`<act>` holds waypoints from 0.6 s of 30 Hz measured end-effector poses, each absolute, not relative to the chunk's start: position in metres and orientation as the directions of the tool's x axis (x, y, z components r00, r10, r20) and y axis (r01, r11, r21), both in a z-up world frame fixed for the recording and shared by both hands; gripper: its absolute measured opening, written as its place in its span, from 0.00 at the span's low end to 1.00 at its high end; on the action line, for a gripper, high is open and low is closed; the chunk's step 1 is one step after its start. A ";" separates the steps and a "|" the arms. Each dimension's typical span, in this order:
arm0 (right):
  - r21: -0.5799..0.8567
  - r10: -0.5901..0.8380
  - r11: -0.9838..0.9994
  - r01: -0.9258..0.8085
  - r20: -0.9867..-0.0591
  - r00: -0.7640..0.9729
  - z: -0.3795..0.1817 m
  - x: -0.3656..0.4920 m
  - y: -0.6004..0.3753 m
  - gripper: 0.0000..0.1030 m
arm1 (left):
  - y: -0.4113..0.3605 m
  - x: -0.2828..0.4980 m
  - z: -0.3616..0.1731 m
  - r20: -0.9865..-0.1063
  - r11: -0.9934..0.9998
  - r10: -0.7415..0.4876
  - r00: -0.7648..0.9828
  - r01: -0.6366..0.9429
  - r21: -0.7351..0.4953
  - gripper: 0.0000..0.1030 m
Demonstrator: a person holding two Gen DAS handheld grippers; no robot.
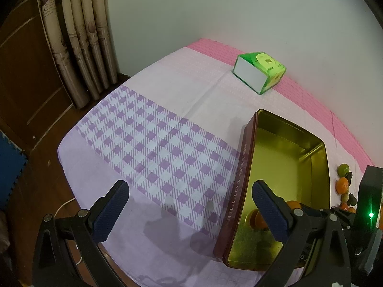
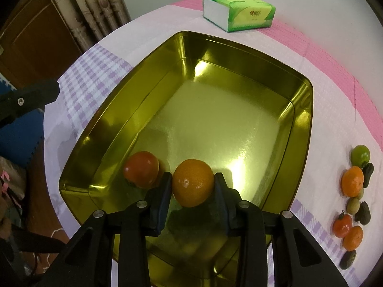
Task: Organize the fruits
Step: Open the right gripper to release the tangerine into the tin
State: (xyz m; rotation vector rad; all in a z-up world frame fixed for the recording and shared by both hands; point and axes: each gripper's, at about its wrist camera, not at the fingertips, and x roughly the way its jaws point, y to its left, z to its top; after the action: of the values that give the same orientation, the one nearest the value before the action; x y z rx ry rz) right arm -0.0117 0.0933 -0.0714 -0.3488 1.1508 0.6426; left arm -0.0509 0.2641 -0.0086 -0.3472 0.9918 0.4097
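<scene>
A gold-lined tin box (image 2: 301, 110) with a dark red outside (image 1: 241, 181) stands on the cloth-covered table. My right gripper (image 2: 193, 186) is shut on an orange (image 2: 193, 182) and holds it inside the tin near its front end. A red tomato (image 2: 141, 169) lies in the tin just left of it. My left gripper (image 1: 191, 212) is open and empty, over the cloth left of the tin, its right finger (image 1: 270, 212) over the tin's rim. More fruit lies in a row right of the tin: a green lime (image 2: 360, 154), oranges (image 2: 352, 181), a small tomato (image 2: 342, 225), dark pieces (image 2: 362, 211).
A green tissue pack (image 2: 238, 12) lies at the far side of the table, by the white wall. Curtains (image 1: 79, 38) and a wooden door stand to the left, past the table's edge. The checked purple cloth (image 1: 153, 143) spreads left of the tin.
</scene>
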 end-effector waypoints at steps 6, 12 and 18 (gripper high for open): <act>0.068 0.301 0.771 -0.633 -0.915 0.268 -0.066 -0.013 0.092 0.36 | 0.262 -0.052 -0.011 -0.860 0.874 0.175 0.479 -0.479 -0.089 0.99; 0.101 0.359 0.776 -0.622 -0.883 0.304 -0.043 -0.016 0.081 0.46 | 0.260 -0.051 -0.013 -0.861 0.876 0.179 0.476 -0.476 -0.080 0.99; 0.112 0.369 0.831 -0.544 -0.843 0.391 -0.019 -0.016 0.034 0.57 | 0.256 -0.049 -0.015 -0.861 0.885 0.184 0.473 -0.461 -0.064 0.99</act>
State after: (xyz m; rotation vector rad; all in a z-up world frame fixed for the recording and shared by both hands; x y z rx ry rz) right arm -0.0161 0.0343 -0.0186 -0.1942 1.0150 0.5848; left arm -0.0492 0.2557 -0.0150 -0.3066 1.0049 0.4021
